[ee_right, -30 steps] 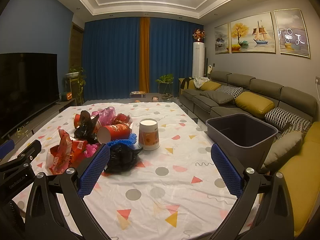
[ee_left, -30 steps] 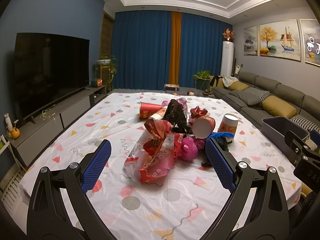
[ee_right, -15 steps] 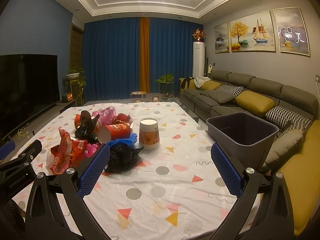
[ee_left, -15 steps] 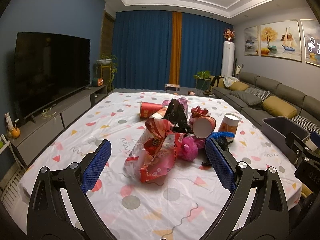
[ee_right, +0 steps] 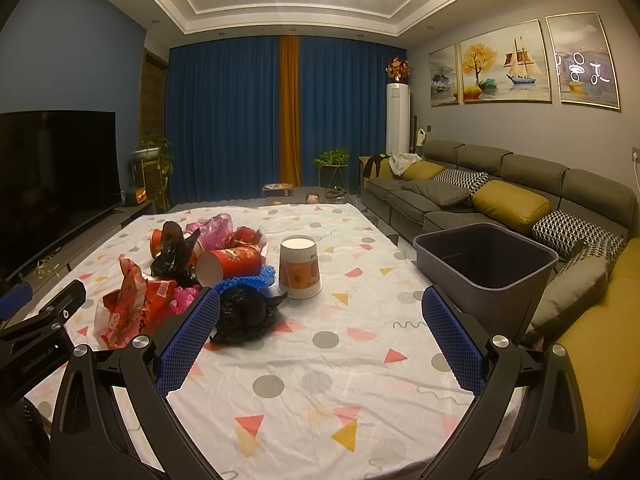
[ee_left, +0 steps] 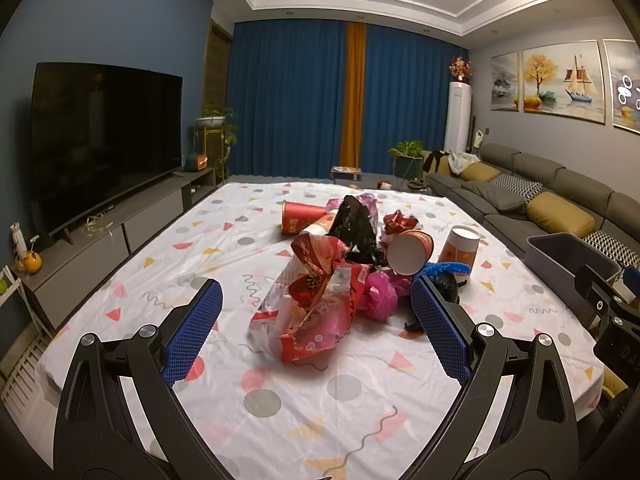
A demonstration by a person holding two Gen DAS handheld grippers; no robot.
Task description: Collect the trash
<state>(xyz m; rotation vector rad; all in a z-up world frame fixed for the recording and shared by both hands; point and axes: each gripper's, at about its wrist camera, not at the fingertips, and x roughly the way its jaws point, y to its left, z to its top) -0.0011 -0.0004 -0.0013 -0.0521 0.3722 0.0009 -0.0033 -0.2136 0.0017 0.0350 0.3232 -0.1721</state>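
A heap of trash lies mid-table: a crumpled red wrapper (ee_left: 316,296), a red paper cup (ee_left: 410,252) on its side, an upside-down white and orange cup (ee_right: 299,268), a crumpled black bag (ee_right: 246,312), pink plastic (ee_left: 378,294) and a second red cup (ee_left: 298,216) farther back. My left gripper (ee_left: 316,320) hovers open above the near table, the red wrapper just ahead between its blue pads. My right gripper (ee_right: 320,324) is open too, with the black bag ahead to its left. A grey bin (ee_right: 486,268) stands off the table's right edge.
The table wears a white cloth (ee_right: 320,384) with coloured shapes. A grey sofa (ee_right: 516,208) with yellow cushions runs along the right wall. A TV (ee_left: 100,140) on a low grey cabinet stands left. Blue curtains close off the far end.
Both views have barely shifted; the grippers stay open and the trash lies as before.
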